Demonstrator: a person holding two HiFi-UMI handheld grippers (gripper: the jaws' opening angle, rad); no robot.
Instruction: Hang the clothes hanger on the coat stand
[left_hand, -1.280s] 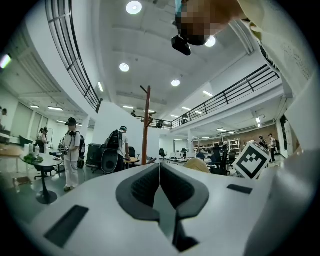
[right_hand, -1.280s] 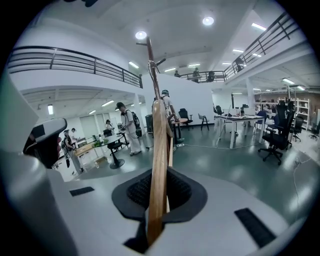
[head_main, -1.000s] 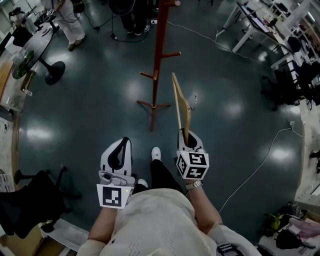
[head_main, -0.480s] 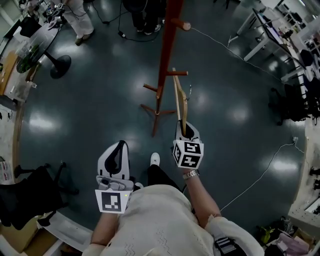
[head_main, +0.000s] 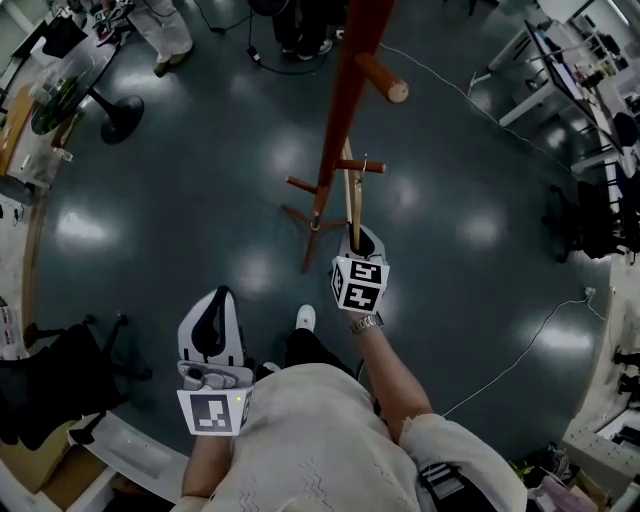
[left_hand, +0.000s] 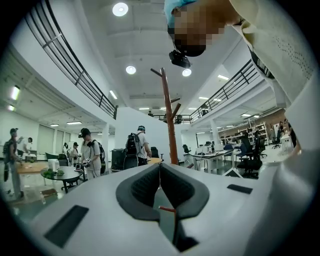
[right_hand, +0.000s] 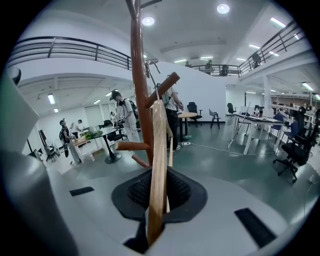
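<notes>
While the left gripper (head_main: 213, 306) sits clenched and empty, the right gripper (head_main: 357, 240) grasps the clothes hanger (head_main: 350, 196), long axis pointing straight away, hook end beside the coat stand (head_main: 345, 100).

coat stand (head_main: 345, 100): top cut off, head view's upper edge | clothes hanger (right_hand: 158, 160): lower end hidden between jaws

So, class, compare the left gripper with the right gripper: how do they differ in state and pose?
The left gripper is shut and empty; the right gripper is shut on the wooden hanger. The left gripper sits close to the person's body; the right gripper reaches forward toward the coat stand. Both are white.
</notes>
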